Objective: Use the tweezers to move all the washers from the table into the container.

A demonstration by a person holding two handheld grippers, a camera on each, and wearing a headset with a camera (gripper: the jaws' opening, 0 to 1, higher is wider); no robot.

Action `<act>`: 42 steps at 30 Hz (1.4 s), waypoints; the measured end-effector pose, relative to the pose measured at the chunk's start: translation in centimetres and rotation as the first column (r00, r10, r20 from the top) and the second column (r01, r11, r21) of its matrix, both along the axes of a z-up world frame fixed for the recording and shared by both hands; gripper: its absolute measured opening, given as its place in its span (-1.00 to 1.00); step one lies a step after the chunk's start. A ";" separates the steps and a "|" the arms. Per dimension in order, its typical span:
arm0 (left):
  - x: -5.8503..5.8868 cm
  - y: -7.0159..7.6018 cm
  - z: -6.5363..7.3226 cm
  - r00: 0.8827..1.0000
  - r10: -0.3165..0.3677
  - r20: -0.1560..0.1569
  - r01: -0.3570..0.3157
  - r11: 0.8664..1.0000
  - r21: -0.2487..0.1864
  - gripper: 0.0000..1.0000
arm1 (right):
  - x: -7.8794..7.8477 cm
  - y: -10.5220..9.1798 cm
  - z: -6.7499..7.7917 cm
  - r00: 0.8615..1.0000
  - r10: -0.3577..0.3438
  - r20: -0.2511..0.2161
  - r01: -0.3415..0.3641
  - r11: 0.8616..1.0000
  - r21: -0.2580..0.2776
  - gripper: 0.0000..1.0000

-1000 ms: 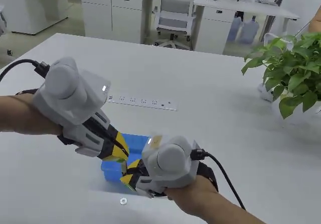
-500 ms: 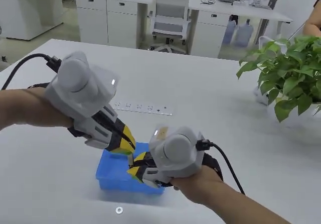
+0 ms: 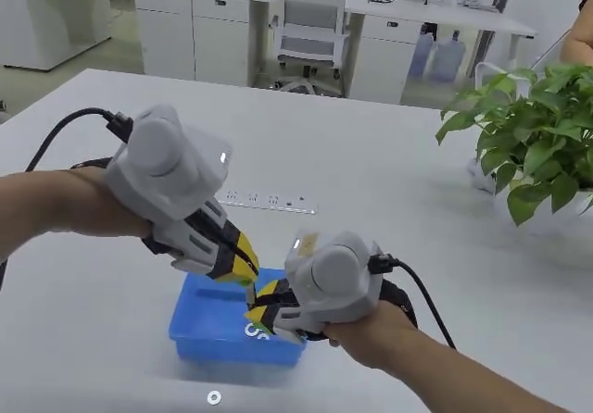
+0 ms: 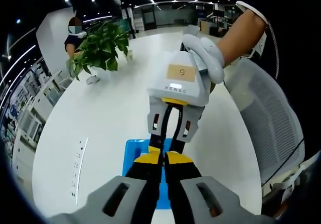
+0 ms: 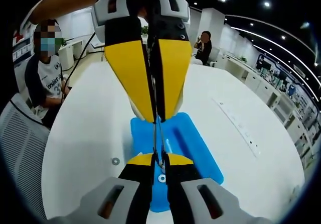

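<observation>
loose washer (image 3: 214, 397): 1, lying flat twd the near edge of the table (image 3: 389, 191), just outside container's near wall.
container (image 3: 196, 328): 1, blue, sitting nr that same edge; 1 more washer (image 5: 162, 178) lying inside, under the tweezers' tips.
tweezers (image 5: 157, 141): 1 pr, hanging over container, running betw. both grippers.
right gripper (image 3: 262, 316): jaws pinching tweezers' lower end, almost no gap.
left gripper (image 3: 243, 267): jaws clamping tweezers' upper end, facing right gripper tip to tip.
power strip (image 3: 267, 200): 1, lying mid-table.
plant (image 3: 528, 144): 1, standing twd right edge.
</observation>
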State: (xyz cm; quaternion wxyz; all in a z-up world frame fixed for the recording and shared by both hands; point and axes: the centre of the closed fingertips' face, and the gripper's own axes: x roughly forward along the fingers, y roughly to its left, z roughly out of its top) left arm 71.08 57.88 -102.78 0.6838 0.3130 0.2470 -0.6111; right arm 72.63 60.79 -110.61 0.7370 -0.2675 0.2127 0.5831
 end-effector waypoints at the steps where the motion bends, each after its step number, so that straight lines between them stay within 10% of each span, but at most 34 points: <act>1: 0.2 0.0 -0.2 1.000 0.000 -0.002 0.000 1.000 0.002 -0.89 | 0.1 0.0 -0.2 1.000 0.000 -0.005 0.000 1.000 -0.001 -0.82; 42: 2.7 0.6 -4.4 0.998 0.041 -0.043 -0.040 0.999 0.021 -0.89 | 2.4 0.7 -4.5 0.998 -0.019 -0.059 0.018 1.000 -0.012 -0.79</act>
